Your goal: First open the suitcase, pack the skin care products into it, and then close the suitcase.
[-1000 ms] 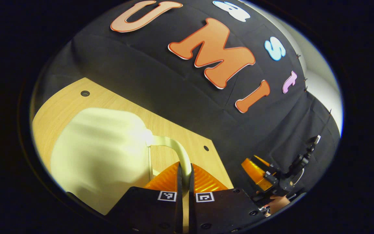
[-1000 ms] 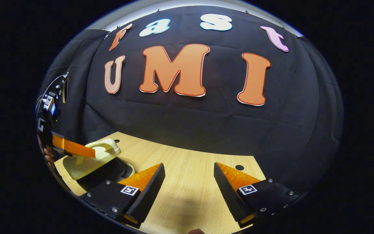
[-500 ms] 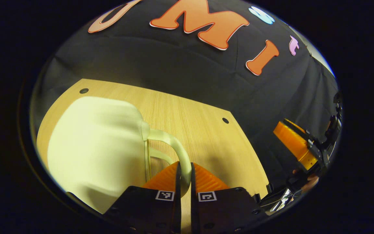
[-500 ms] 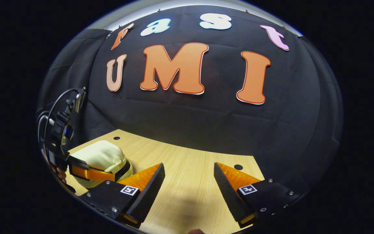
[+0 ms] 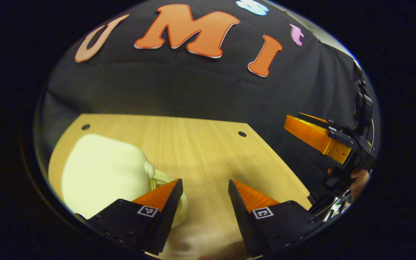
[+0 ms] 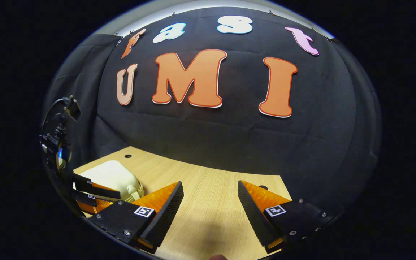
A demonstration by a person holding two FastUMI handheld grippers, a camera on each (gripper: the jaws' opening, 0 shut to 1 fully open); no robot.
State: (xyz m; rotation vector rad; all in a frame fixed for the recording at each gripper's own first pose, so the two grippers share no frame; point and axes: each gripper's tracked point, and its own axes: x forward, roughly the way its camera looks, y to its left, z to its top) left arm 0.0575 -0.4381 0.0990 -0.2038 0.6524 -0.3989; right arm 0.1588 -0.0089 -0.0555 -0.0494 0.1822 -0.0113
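The cream suitcase (image 5: pixel 99 173) lies closed on the wooden table (image 5: pixel 200 144), at the lower left of the left gripper view. Its handle (image 5: pixel 164 177) pokes out just beside my left gripper's left finger. My left gripper (image 5: pixel 204 182) is open, with bare tabletop between its fingers. In the right gripper view the suitcase (image 6: pixel 110 177) sits at the far left, with the left gripper (image 6: pixel 92 191) right in front of it. My right gripper (image 6: pixel 209 184) hovers open over the table, holding nothing. No skin care products are in sight.
The black cloth wall stands close behind the table (image 6: pixel 193 173). Small round holes (image 5: pixel 242 134) mark the table's far corners. At the right of the left gripper view, the right gripper (image 5: pixel 316 133) hangs beyond the table's edge, a hand (image 5: pixel 359 177) behind it.
The left gripper, shut on the suitcase handle, brought the raised lid down. It has now opened and let the handle go. The right gripper stayed open and nearly still.
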